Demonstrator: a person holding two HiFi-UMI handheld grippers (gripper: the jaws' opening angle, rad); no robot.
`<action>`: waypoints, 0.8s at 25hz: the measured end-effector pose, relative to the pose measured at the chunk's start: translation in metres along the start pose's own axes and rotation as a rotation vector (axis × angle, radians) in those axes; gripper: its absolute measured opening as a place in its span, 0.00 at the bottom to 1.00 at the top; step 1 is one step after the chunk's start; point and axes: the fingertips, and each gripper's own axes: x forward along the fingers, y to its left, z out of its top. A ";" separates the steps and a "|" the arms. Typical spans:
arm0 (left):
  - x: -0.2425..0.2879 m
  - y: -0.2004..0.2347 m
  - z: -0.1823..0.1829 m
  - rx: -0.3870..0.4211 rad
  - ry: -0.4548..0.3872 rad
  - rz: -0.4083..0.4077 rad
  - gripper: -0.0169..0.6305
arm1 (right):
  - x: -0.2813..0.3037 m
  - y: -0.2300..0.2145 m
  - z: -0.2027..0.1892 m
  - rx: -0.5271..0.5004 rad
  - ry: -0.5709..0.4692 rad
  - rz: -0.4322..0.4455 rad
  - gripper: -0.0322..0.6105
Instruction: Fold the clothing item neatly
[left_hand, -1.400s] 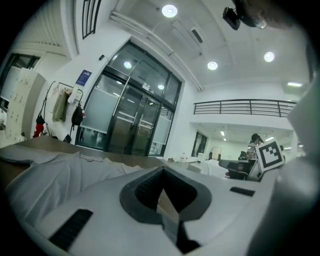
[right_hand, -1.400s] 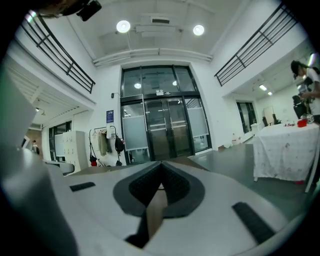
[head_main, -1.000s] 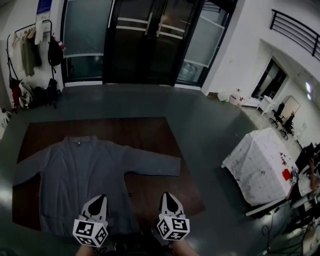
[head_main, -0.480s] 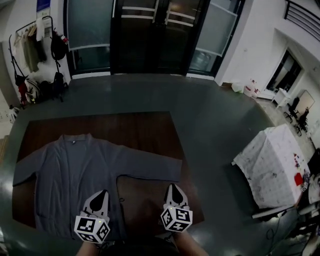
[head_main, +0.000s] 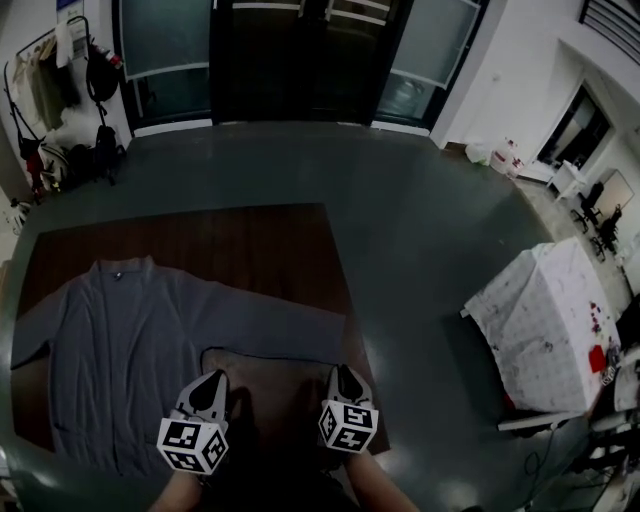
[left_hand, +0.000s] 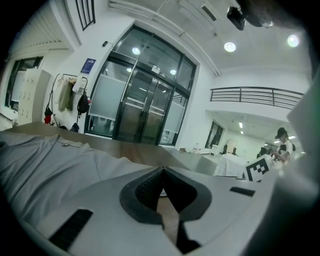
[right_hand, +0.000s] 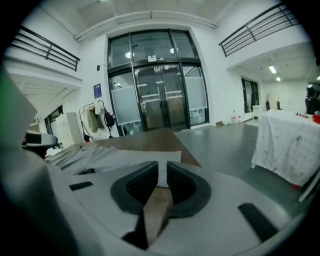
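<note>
A grey long-sleeved garment (head_main: 130, 340) lies spread flat, front up, on a brown mat (head_main: 270, 250) on the floor. Its right-hand sleeve (head_main: 290, 325) stretches out across the mat. My left gripper (head_main: 210, 380) hovers low beside the garment's body, just below that sleeve; its jaws are shut and empty (left_hand: 162, 170). My right gripper (head_main: 342, 373) is near the mat's right edge, below the sleeve's cuff. Its jaws (right_hand: 162, 167) have just been opening to a narrow slit with nothing between them. The sleeve (right_hand: 125, 157) lies just ahead of it.
Grey floor surrounds the mat. A table under a stained white cloth (head_main: 545, 330) stands to the right. Dark glass doors (head_main: 300, 60) are at the far end, and a rack with hanging clothes and bags (head_main: 60, 90) stands at the far left.
Both grippers have moved forward and lower over the mat, towards the sleeve. The left one has come off the garment's hem onto the bare mat beside the body.
</note>
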 end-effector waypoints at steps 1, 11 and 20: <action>0.005 -0.001 -0.001 -0.003 0.005 0.002 0.04 | 0.005 -0.004 -0.006 -0.004 0.027 -0.007 0.10; 0.026 -0.010 -0.010 0.003 0.045 0.023 0.04 | 0.053 -0.019 -0.042 -0.007 0.250 -0.017 0.15; 0.018 -0.013 -0.020 0.016 0.076 0.018 0.04 | 0.074 -0.022 -0.054 -0.023 0.349 -0.058 0.20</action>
